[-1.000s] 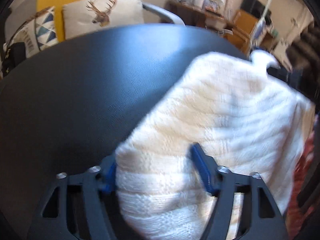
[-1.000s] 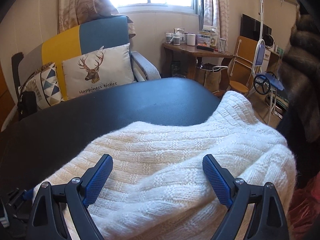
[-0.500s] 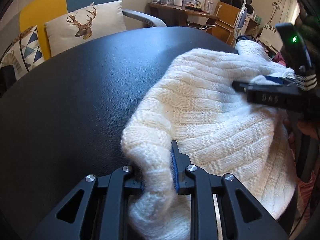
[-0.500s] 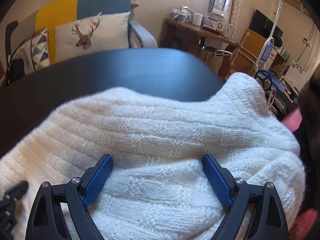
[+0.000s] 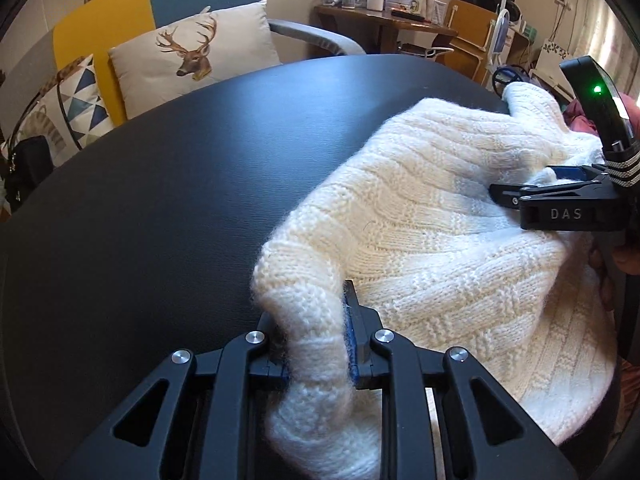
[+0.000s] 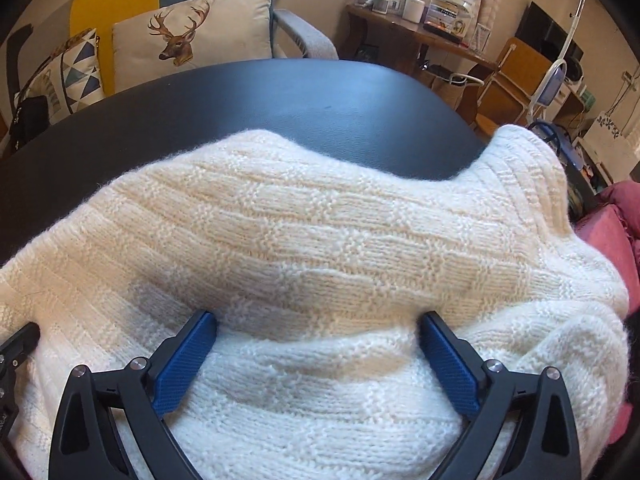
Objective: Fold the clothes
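A cream knit sweater [image 5: 440,220] lies bunched on the right part of the black table [image 5: 160,180]. My left gripper [image 5: 310,314] is shut on a thick fold at the sweater's left edge, and the knit bulges out between the blue pads. My right gripper [image 6: 316,324] points down onto the sweater [image 6: 320,220] near its right side. Its jaws are opening wide, the fingertips [image 6: 192,336] sink into the knit, and a raised ridge of sweater lies between them without being pinched. A sleeve or collar end [image 6: 524,160] hangs over the table's right edge.
Beyond the table's far edge stands a sofa with a deer cushion [image 5: 192,56] and a triangle-print cushion [image 5: 76,100]. A black bag [image 5: 28,168] sits far left. A cluttered wooden desk [image 5: 384,20] is at the back right. Red cloth [image 6: 612,232] lies right of the table.
My left jaws closed on the sweater's fold and drew it slightly leftward. My right gripper sank down onto the knit, and its fingers spread a little wider.
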The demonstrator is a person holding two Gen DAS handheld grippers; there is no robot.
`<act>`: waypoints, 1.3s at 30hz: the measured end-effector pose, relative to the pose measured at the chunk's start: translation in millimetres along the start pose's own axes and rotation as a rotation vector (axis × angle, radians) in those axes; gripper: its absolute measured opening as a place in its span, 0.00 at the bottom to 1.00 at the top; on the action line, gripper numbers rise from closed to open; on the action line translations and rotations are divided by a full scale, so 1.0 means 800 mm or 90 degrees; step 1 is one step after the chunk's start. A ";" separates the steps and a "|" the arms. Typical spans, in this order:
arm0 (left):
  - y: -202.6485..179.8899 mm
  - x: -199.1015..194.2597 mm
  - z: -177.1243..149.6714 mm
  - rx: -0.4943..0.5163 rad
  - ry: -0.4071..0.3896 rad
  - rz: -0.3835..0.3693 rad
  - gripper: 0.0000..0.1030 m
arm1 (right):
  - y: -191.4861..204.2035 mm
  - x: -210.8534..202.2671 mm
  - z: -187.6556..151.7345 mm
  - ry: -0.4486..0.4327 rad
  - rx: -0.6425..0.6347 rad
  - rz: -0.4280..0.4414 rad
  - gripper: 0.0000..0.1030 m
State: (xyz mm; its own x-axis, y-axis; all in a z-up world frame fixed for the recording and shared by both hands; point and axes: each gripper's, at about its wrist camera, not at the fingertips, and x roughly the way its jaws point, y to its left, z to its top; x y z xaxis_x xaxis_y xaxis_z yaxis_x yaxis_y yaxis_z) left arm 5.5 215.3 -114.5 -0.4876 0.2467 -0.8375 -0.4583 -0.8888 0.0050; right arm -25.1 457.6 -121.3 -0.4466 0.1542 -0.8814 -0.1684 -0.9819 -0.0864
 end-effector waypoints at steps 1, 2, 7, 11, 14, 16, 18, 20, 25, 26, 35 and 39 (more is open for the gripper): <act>0.006 -0.002 -0.001 0.001 0.001 0.004 0.20 | 0.005 0.001 0.001 0.002 0.000 0.004 1.00; 0.013 -0.003 -0.002 0.003 0.002 0.008 0.20 | 0.011 0.001 0.002 0.004 -0.001 0.007 1.00; 0.054 -0.009 -0.011 -0.001 0.005 0.040 0.20 | 0.054 -0.001 0.007 0.012 -0.016 0.015 1.00; 0.088 -0.015 -0.019 -0.019 0.007 0.058 0.20 | 0.095 -0.004 0.009 0.013 -0.041 0.020 1.00; 0.106 -0.021 -0.027 -0.020 0.008 0.076 0.20 | 0.117 -0.007 0.011 0.011 -0.041 0.032 1.00; 0.117 -0.025 -0.032 -0.016 0.008 0.090 0.20 | 0.128 -0.009 0.013 0.011 -0.037 0.046 1.00; 0.126 -0.028 -0.036 -0.013 0.008 0.101 0.21 | 0.141 -0.009 0.015 0.011 -0.039 0.058 1.00; 0.137 -0.030 -0.039 -0.014 0.012 0.111 0.21 | 0.154 -0.009 0.018 0.009 -0.041 0.067 1.00; 0.179 -0.038 -0.045 -0.043 0.021 0.134 0.21 | 0.197 -0.006 0.029 -0.004 -0.059 0.090 1.00; 0.188 -0.041 -0.048 -0.047 0.021 0.144 0.21 | 0.210 -0.005 0.033 -0.007 -0.068 0.093 1.00; 0.273 -0.075 -0.088 -0.110 0.029 0.218 0.21 | 0.338 -0.008 0.059 -0.047 -0.165 0.130 1.00; 0.298 -0.091 -0.107 -0.133 0.031 0.239 0.22 | 0.385 -0.012 0.065 -0.056 -0.196 0.149 1.00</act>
State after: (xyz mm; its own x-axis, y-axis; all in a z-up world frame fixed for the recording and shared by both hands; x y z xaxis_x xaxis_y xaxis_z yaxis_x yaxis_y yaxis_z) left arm -4.9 -47.7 -99.2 -0.5542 -0.1220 -0.8234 -0.0939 -0.9737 0.2075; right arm -118.6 159.2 -115.6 -0.5169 -0.0823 -0.8521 0.2120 -0.9767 -0.0342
